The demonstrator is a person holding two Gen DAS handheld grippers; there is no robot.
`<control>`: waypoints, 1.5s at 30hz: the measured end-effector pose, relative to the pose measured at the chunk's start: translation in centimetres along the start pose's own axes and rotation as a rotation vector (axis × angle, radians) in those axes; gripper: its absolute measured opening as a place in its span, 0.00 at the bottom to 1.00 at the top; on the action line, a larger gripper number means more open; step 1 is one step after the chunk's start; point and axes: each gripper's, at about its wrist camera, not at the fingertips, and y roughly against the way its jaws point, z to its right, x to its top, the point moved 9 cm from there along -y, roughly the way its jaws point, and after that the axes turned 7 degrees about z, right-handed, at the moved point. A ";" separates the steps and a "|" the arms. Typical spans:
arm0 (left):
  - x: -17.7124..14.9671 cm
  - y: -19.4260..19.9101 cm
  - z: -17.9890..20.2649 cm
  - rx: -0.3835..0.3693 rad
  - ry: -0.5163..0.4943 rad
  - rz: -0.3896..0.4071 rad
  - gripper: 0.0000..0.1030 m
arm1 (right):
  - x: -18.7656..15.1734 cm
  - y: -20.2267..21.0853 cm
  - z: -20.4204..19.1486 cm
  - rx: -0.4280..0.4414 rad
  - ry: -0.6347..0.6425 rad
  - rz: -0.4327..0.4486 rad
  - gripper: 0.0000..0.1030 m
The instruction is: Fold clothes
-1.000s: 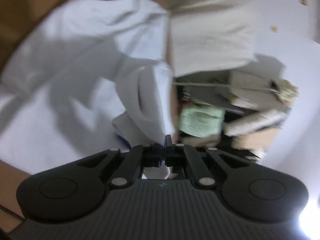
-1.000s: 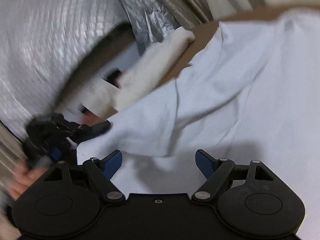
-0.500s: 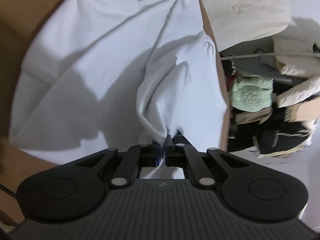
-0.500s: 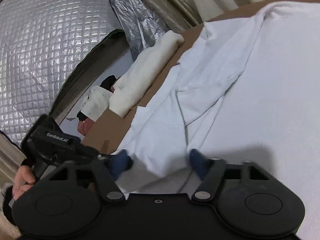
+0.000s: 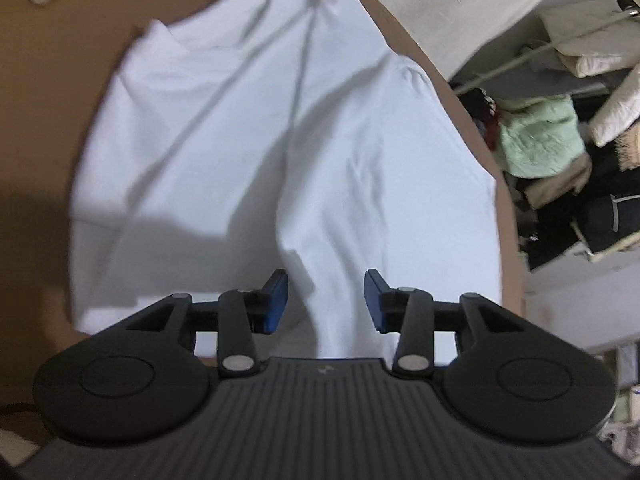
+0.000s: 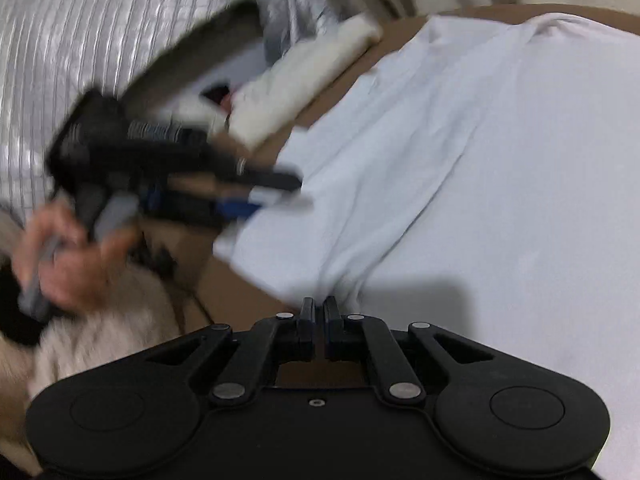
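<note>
Fabric is pinched at the near edge of the white shirt [image 6: 480, 168] by the right gripper [image 6: 319, 312], whose fingers are pressed together on a gathered fold at the garment's hem. From that pinch a long crease runs up and away across the cloth. The shirt lies spread on a brown worktop [image 6: 224, 288], covering most of it. To the left in the right wrist view, the left gripper [image 6: 256, 196] appears blurred, held in a person's hand [image 6: 68, 264] just at the shirt's left edge. In the left wrist view, the left gripper [image 5: 325, 300] is released, its blue pads [image 5: 276, 300] set wide apart with a raised ridge of the shirt [image 5: 280, 128] lying between them, not clamped. Beyond the pads the shirt stretches flat with soft wrinkles, a sleeve showing on the right near the worktop [image 5: 48, 80] edge. Farther off, a rolled cream cloth [image 6: 304, 80] rests at the worktop's far side, beside a quilted silver sheet [image 6: 80, 32]. Off the worktop's right edge in the left wrist view sits a pile of folded clothes [image 5: 540, 140], a pale green one among them.
</note>
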 end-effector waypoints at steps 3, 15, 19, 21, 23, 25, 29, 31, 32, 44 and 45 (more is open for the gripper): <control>0.9 0.8 -0.2 0.030 -0.012 0.042 0.41 | -0.1 0.3 -0.8 0.004 0.062 -0.073 0.09; 15.3 -4.3 2.4 0.085 -0.338 0.190 0.58 | 16.5 2.3 11.6 -0.113 -0.005 0.202 0.66; 19.7 -9.5 3.4 0.082 -0.380 0.199 0.50 | 20.3 -2.1 17.4 -0.169 -0.050 0.186 0.65; 21.6 -12.0 3.9 0.094 -0.407 0.203 0.53 | 21.8 -3.9 20.0 -0.160 -0.135 0.174 0.61; 23.5 -14.5 4.4 0.105 -0.434 0.208 0.53 | 23.1 -5.3 22.0 -0.149 -0.196 0.194 0.61; 25.4 -17.1 4.9 0.117 -0.460 0.213 0.54 | 23.9 -6.3 23.2 -0.160 -0.201 0.193 0.61; 27.7 -20.9 4.8 0.148 -0.476 0.194 0.41 | 25.1 -8.2 25.3 -0.227 -0.188 0.215 0.63; 28.0 -22.2 5.1 0.178 -0.538 0.163 0.02 | 25.2 -8.6 25.8 -0.220 -0.220 0.269 0.65; 28.2 -22.8 5.3 0.193 -0.571 0.150 0.02 | 25.1 -8.7 25.9 -0.211 -0.229 0.305 0.63; 33.9 -25.6 7.0 0.347 -0.641 0.234 0.08 | 29.7 -9.2 28.1 -0.319 -0.068 0.361 0.09; 33.7 -26.0 6.7 0.393 -0.660 0.238 0.12 | 29.4 -8.9 27.8 -0.319 -0.079 0.351 0.09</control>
